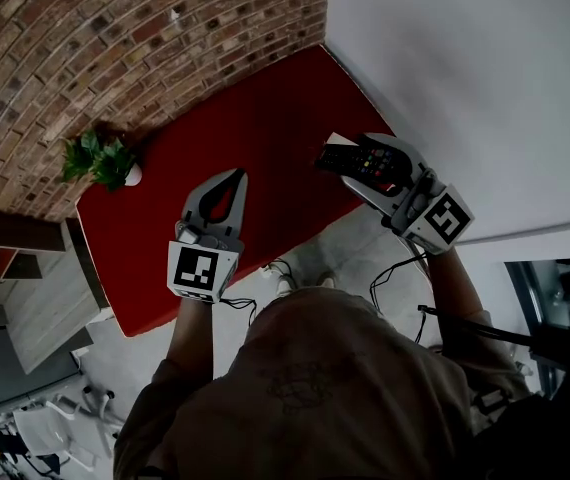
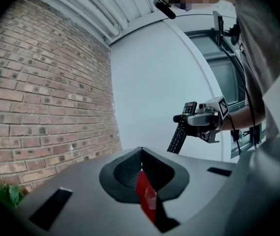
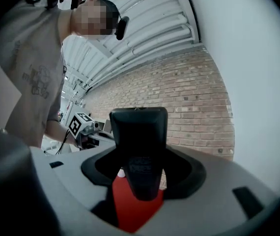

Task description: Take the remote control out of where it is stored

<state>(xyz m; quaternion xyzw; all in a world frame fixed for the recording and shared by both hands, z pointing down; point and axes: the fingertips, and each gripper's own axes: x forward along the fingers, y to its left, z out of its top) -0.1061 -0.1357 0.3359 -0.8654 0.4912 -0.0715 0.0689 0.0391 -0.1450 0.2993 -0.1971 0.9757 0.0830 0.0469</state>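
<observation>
Judging the take-out nearly done: above the red table (image 1: 265,108), right tool (image 1: 348,158) at two o'clock clamps the remote control (image 1: 370,160) across its body, airborne. Left tool (image 1: 233,176), nine o'clock of it: tips together, empty. Next calls for steady carry.

The remote control (image 3: 139,146) is black plastic, smooth and dull on its back. The right gripper (image 2: 189,118) and the left gripper (image 1: 231,182) both have shells of smooth, matt grey plastic. The left one's pads (image 2: 125,172) are black with a fine dotted grain. The table (image 1: 265,118) has a smooth, flat red top without shine. The brick wall (image 1: 115,38) is rough and matt, with coarse mortar lines. The white wall (image 1: 465,88) looks smooth and evenly painted. The person's shirt (image 1: 315,388) is soft, creased cloth.
</observation>
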